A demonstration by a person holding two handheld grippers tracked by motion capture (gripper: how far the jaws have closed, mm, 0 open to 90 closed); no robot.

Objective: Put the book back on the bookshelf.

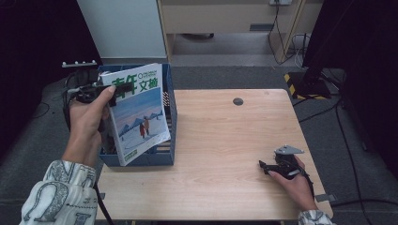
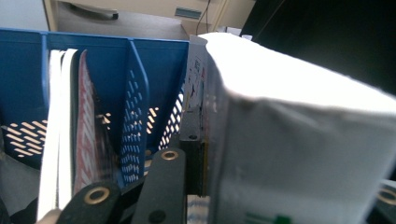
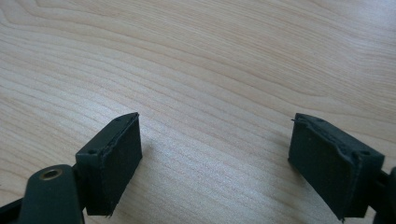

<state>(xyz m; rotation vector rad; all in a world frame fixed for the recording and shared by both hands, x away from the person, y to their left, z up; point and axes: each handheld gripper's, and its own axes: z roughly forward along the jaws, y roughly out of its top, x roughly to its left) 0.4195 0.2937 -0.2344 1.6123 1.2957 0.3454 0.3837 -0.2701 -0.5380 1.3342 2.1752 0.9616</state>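
The right gripper [image 1: 266, 168] rests low on the counter [image 1: 225, 140], near its front right corner, under the person's right hand [image 1: 293, 180]. Its jaws stand wide apart with bare wood between the pads and nothing held, as the right gripper view shows [image 3: 212, 161].

Well apart from it, at the counter's left edge, the left hand [image 1: 87, 126] holds the left gripper [image 1: 109, 90] raised. Its jaws are clamped on the upper left edge of a magazine [image 1: 138, 112], whose cover shows green characters above a snowy scene with two small figures. In the left gripper view the magazine [image 2: 299, 140] sits pressed against the jaws, its white page edges towering just right of them. The magazine stands tilted, its lower end inside the blue file rack [image 1: 170, 93], which lies directly beyond and below the jaws. Left of the jaws in that view, past a perforated blue divider [image 2: 135, 116], other thin booklets [image 2: 60, 130] stand upright in the next compartment.
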